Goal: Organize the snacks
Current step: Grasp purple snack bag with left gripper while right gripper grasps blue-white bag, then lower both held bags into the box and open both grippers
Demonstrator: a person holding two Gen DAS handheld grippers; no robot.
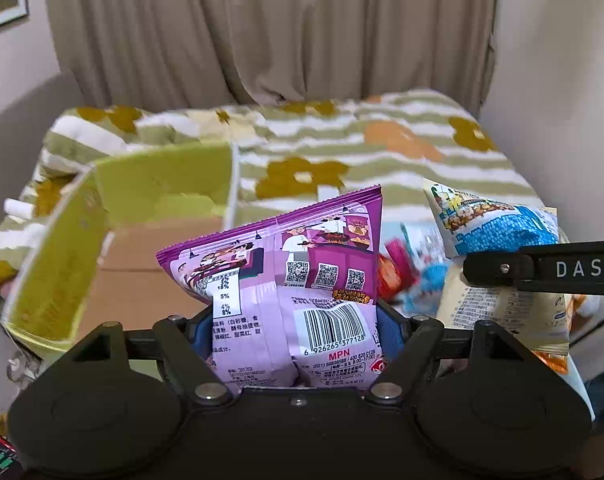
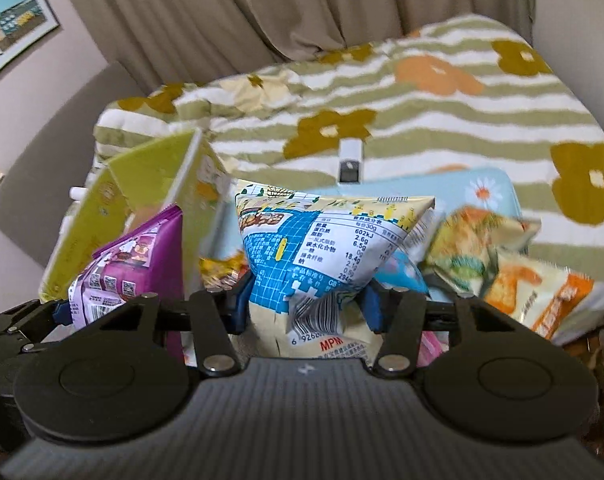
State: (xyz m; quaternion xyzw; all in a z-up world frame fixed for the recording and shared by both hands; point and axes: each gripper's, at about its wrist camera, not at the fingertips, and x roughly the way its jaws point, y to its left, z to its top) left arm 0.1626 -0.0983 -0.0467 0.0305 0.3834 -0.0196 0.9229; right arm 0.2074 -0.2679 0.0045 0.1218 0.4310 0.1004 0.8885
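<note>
Left wrist view: left gripper [image 1: 296, 328] had its fingers [image 1: 201, 330] closed on a purple snack bag [image 1: 286, 272], blue pads pressing both sides of its lower half; bag upright, barcode side facing the camera. Bag was held above the striped floral bedspread [image 1: 341, 148], just right of an open cardboard box [image 1: 142, 264] with yellow-green flaps. Further right, the blue-and-cream snack bag [image 1: 497, 224] with part of the right gripper's black arm across it.

Right wrist view: right gripper [image 2: 305, 304] had its fingers [image 2: 371, 308] clamped on the blue-and-cream snack bag [image 2: 321, 240], packet crumpled at the pinch, nutrition table facing the camera. Purple snack bag [image 2: 134, 268] visible at left, beside the box flap [image 2: 158, 176]. To the right, two orange-and-cream snack packets [image 2: 533, 292] lay partly on a light blue tray [image 2: 489, 188] on the bed. A small white object [image 2: 349, 160] sat on the bedspread beyond the tray; could not tell what it was. Beige curtain [image 2: 282, 8] behind the bed, framed picture [image 2: 10, 24] on the left wall
</note>
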